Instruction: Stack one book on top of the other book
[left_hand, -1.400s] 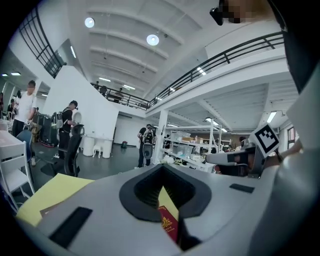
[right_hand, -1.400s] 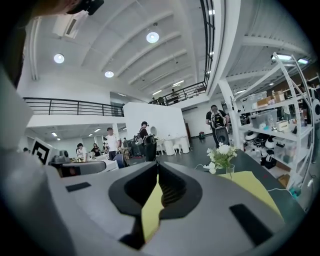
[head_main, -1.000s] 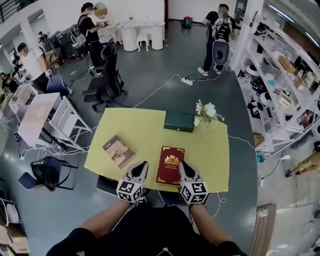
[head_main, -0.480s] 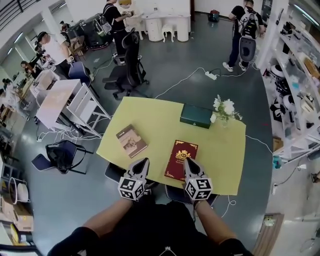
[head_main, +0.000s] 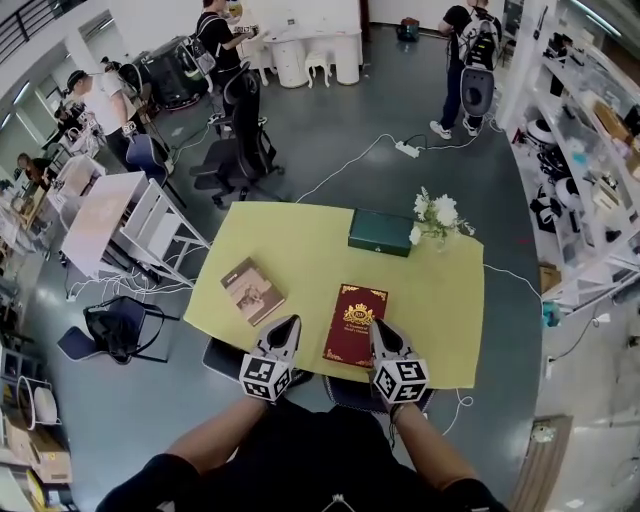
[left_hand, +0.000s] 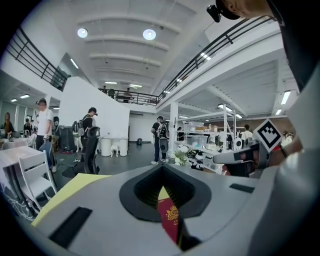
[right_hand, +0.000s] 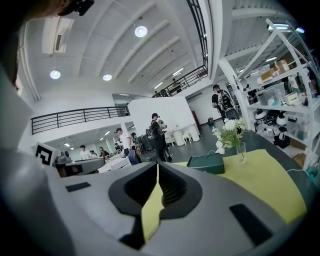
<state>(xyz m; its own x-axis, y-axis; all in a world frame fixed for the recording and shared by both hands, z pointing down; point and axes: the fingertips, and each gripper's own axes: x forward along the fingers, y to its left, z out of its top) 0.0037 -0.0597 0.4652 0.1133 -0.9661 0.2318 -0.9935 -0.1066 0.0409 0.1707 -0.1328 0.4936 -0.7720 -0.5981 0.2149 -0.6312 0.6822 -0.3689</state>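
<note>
A vase (right_hand: 242, 152) holds white flowers (right_hand: 226, 134) beside a green box (head_main: 381, 232).

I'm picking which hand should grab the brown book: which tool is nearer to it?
Left. The left tool is just to the right of the brown book, nearer the person. The right tool is past the red book, at its right edge.

Glossy red book (head_main: 355, 324) with gilt emblem, matt yellow table (head_main: 310, 240), glass vase (right_hand: 242, 151)

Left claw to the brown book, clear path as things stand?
Probably yes. The brown book lies flat on the yellow table just ahead-left of the left claw, with nothing between them. The claw is shut, so it would need to open first.
</note>
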